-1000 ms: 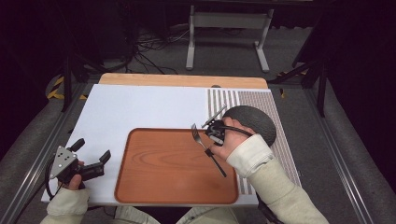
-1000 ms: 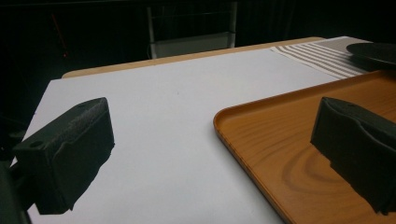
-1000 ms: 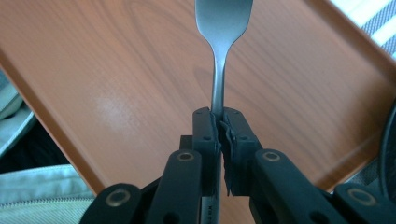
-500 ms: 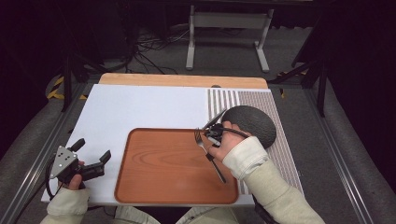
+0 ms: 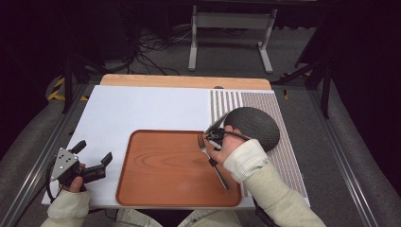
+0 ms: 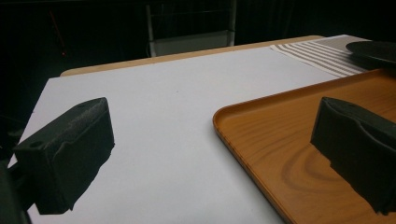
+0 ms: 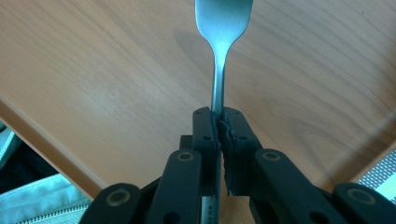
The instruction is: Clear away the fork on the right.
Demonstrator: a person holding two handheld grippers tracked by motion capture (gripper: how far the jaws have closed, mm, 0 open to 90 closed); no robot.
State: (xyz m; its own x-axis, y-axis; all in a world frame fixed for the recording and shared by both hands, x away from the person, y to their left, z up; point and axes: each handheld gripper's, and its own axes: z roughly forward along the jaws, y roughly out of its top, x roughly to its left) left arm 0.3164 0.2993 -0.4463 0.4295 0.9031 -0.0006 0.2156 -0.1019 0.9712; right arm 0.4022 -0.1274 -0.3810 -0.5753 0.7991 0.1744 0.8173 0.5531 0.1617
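Now the right gripper (image 5: pixel 213 137), jaws clamped tight on a fork (image 7: pixel 222 28), has carried it further over the wooden tray (image 5: pixel 161 189), ready for lowering. Meanwhile the left gripper (image 5: pixel 92 158) rests wide open, empty, beside the tray.

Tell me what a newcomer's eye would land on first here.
First, the wooden tray at the near middle of the white table, with the right gripper shut on a fork over its right side. Next, the dark round plate just right of the tray, and the left gripper open, off the tray's left edge.
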